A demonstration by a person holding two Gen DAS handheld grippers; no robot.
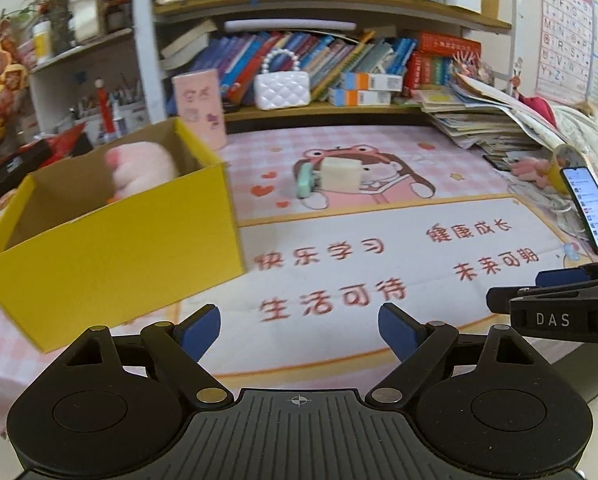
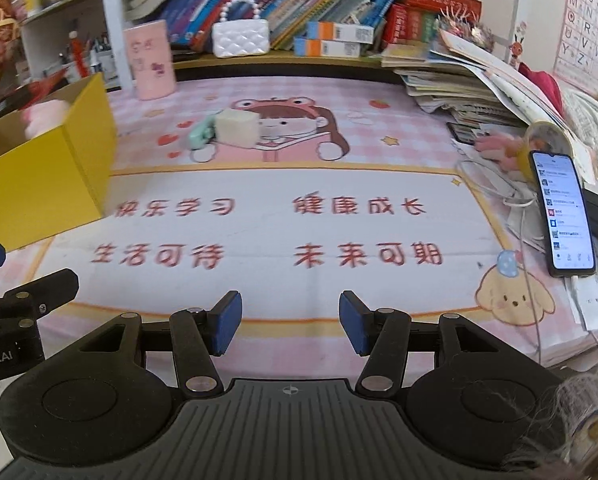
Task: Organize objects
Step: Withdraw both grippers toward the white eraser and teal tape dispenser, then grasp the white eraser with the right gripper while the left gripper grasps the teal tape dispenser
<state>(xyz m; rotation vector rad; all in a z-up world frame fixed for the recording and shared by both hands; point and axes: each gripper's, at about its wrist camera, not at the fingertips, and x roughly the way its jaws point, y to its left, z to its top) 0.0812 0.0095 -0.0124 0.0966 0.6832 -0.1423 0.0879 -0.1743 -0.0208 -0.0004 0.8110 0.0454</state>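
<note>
A yellow cardboard box [image 1: 111,248] stands open at the left of the mat, and a pink plush toy [image 1: 143,168] lies inside it. A cream block [image 1: 341,174] and a mint-green object [image 1: 305,180] touch each other in the middle of the mat, far ahead of both grippers. My left gripper [image 1: 299,320] is open over the mat's front, its jaws wide apart with nothing between them. My right gripper [image 2: 291,308] is open too, more narrowly, and holds nothing. In the right wrist view the box [image 2: 47,176], the block [image 2: 237,128] and the green object [image 2: 201,134] sit ahead and to the left.
A pink cup [image 1: 199,110] stands behind the box. Shelves with books and a white quilted bag [image 1: 281,90] line the back. A pile of papers [image 2: 471,92] and a propped phone [image 2: 563,216] with cables fill the right side. The printed mat [image 2: 279,232] covers the table.
</note>
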